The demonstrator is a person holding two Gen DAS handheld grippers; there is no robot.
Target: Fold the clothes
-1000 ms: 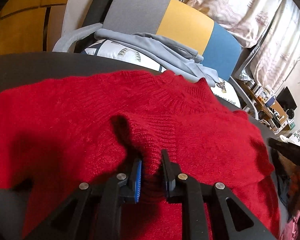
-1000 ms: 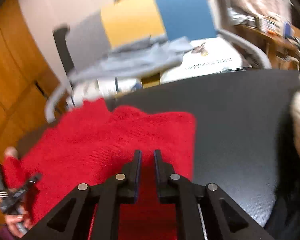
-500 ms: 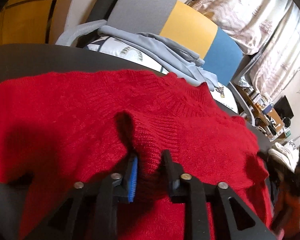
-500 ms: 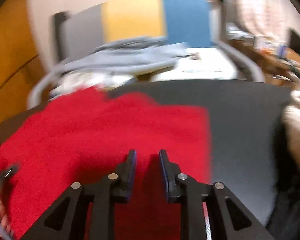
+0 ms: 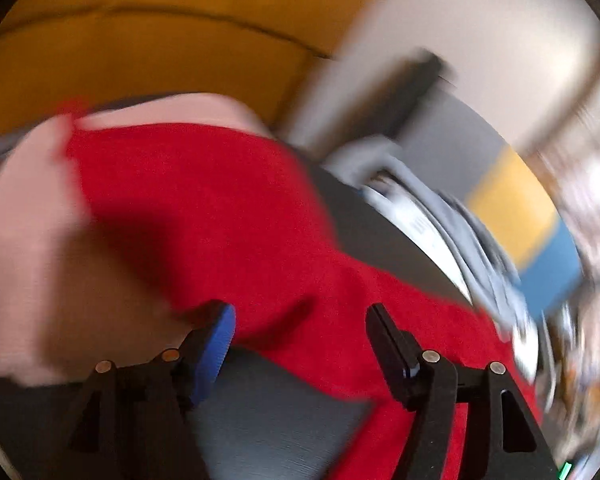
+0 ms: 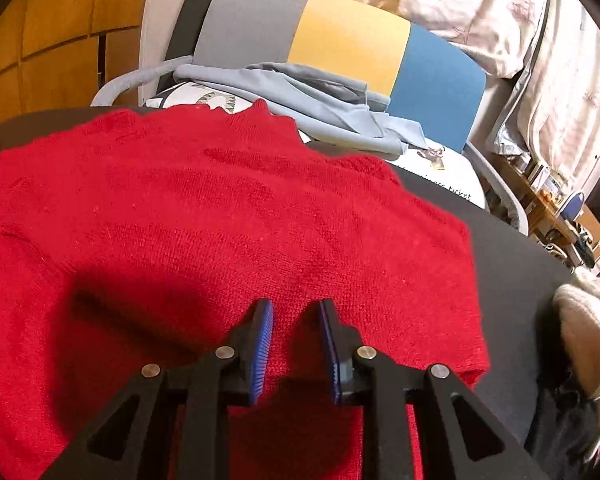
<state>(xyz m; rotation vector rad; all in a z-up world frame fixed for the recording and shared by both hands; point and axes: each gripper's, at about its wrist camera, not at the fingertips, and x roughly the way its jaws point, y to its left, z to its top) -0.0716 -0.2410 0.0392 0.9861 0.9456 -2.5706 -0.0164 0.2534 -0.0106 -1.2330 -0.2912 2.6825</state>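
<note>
1. Red sweater [image 6: 228, 216] spread flat on dark table [image 6: 512, 248].
2. Right gripper [image 6: 296, 336] low over the hem, jaws slightly apart, nothing between them.
3. Left gripper [image 5: 300, 332] spread wide, empty, view blurred.
4. Chair [image 6: 340, 40] with grey clothes [image 6: 320, 100] behind the table.

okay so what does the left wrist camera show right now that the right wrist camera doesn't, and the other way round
Only the left wrist view, heavily blurred, shows the left gripper, open with nothing between its fingers, and a pale pink garment beside the sweater.

Only the right wrist view, which is sharp, shows the right gripper, jaws slightly parted over the knit, and a cream fuzzy garment at the table's right edge.

Both show the red sweater spread on the dark table, and behind it the grey, yellow and blue chair with a grey-blue garment draped over it.
</note>
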